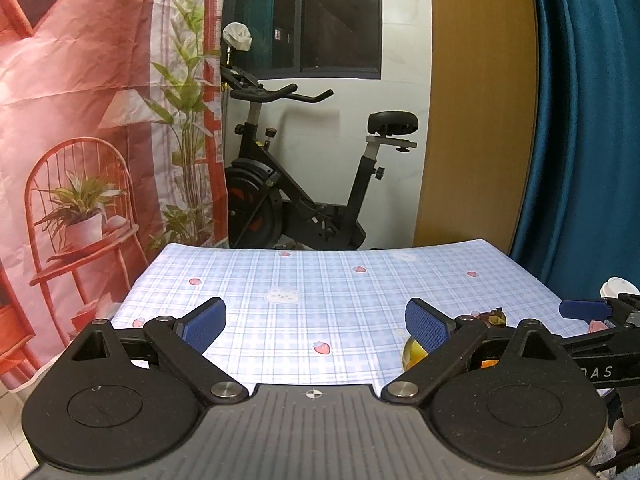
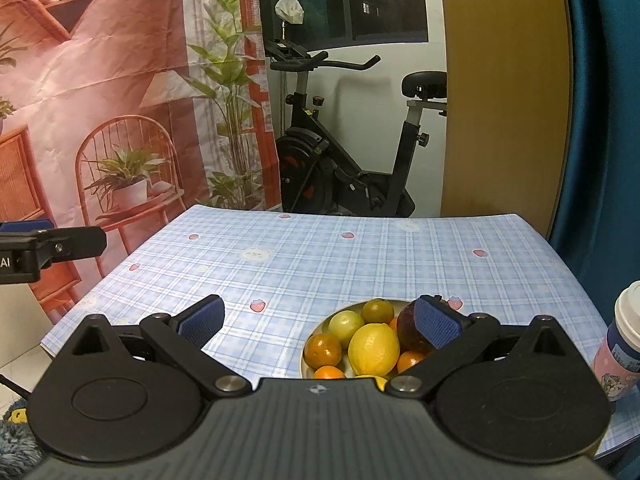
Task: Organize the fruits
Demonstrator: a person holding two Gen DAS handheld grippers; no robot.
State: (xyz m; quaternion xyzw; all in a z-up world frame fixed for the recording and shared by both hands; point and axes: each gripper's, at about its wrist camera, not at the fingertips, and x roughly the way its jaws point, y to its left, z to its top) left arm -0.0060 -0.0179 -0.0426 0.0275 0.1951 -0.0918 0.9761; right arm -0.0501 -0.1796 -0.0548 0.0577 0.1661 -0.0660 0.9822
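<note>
In the right wrist view a white bowl (image 2: 316, 330) sits on the blue plaid tablecloth (image 2: 340, 256) near the front. It holds a yellow lemon (image 2: 374, 348), a green fruit (image 2: 346, 322), several oranges (image 2: 323, 350) and a dark red fruit (image 2: 412, 330). My right gripper (image 2: 318, 322) is open and empty, held above the bowl's left side. My left gripper (image 1: 316, 324) is open and empty over bare cloth. In the left wrist view part of the fruit (image 1: 412, 354) shows behind the right finger, and the right gripper's blue pad (image 1: 584, 309) is at the far right.
A paper cup with a white lid (image 2: 626, 332) stands at the table's right edge. Beyond the far edge stand an exercise bike (image 2: 344, 148), a printed backdrop (image 2: 100, 100) on the left and a blue curtain (image 2: 608, 120) on the right.
</note>
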